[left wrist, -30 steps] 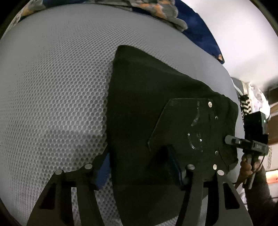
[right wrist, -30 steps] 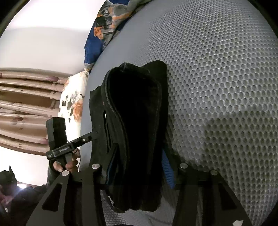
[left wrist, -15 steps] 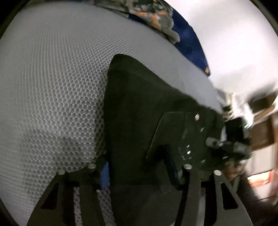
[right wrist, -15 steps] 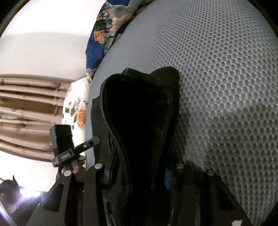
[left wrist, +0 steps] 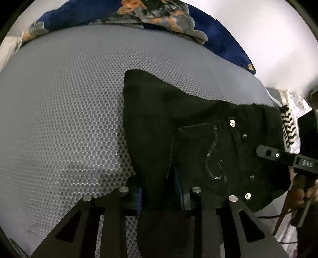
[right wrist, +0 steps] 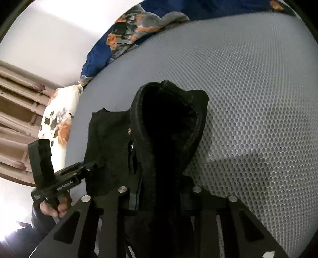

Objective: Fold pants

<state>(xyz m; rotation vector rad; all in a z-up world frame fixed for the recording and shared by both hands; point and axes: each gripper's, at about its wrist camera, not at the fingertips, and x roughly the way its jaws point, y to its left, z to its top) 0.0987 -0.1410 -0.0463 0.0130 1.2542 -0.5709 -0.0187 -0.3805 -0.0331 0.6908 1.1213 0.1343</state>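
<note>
Your left gripper (left wrist: 159, 195) was clamped on the black pants (left wrist: 178, 127), which lay folded on the grey mesh mattress (left wrist: 69, 119). Your right gripper (right wrist: 159, 193) likewise pinched a bunched edge of them.

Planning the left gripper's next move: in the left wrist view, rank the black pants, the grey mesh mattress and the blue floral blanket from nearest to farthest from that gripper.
1. black pants: clamped in the left gripper.
2. grey mesh mattress: under the pants, spreading left and ahead.
3. blue floral blanket: along the mattress's far edge, at top.
</note>
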